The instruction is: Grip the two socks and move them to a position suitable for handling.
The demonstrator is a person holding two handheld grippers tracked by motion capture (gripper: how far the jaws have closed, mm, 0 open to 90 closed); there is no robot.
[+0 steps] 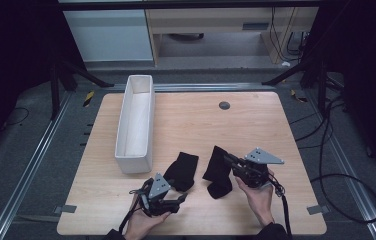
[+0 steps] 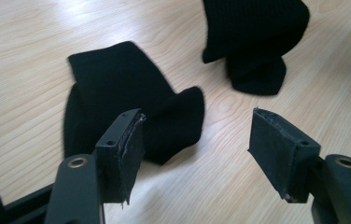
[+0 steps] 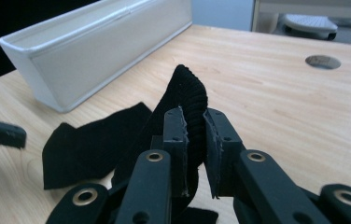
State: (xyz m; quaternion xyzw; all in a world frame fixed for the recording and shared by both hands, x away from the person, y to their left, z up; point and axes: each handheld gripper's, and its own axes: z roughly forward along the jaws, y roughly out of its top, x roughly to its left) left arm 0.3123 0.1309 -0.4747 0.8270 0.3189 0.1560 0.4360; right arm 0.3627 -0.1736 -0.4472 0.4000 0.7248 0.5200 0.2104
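On the wooden table [image 1: 186, 120], two plain black socks [image 1: 182, 171] bear no readable writing.

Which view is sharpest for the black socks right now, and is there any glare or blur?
Right gripper view: held sock crisp, its ribbing readable; far edge soft. Left gripper view: flat sock slightly blurred, mild sheen on the table. High view: dim surroundings, both socks dark shapes without detail, no glare.

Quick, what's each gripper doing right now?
Left gripper: open, holding nothing.
Right gripper: shut on the ribbed black sock.
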